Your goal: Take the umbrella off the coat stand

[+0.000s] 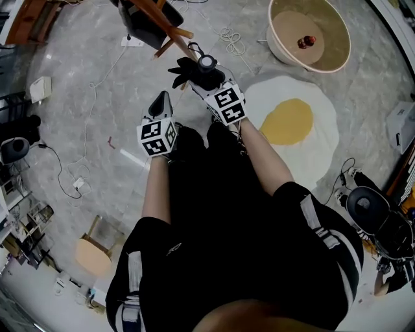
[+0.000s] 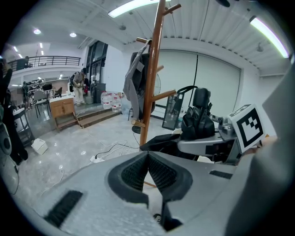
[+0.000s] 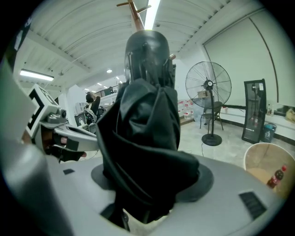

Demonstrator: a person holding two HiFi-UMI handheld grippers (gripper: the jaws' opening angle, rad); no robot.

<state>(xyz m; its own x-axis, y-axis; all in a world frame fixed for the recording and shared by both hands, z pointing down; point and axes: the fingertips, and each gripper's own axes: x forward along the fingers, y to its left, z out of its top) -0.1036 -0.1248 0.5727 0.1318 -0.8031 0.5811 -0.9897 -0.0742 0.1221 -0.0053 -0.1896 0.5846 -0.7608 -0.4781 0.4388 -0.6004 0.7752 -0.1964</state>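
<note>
The black folded umbrella [image 1: 185,68] sits between the jaws of my right gripper [image 1: 206,81], which is shut on it, close to the pegs of the wooden coat stand [image 1: 170,31]. In the right gripper view the umbrella [image 3: 143,133] fills the middle and hides the pads; the coat stand's top [image 3: 135,11] shows above it. My left gripper [image 1: 162,98] is beside it on the left, its jaws closed with nothing between them. In the left gripper view the stand's pole [image 2: 154,69] carries a grey jacket [image 2: 135,83], and the umbrella [image 2: 198,120] is to the right of it.
An egg-shaped rug [image 1: 311,149] lies on the floor at the right, with a round basket [image 1: 337,61] holding a bottle behind it. A pedestal fan [image 3: 208,87] and a black upright panel [image 3: 256,110] stand further off. Cables [image 1: 84,168] trail over the floor at the left.
</note>
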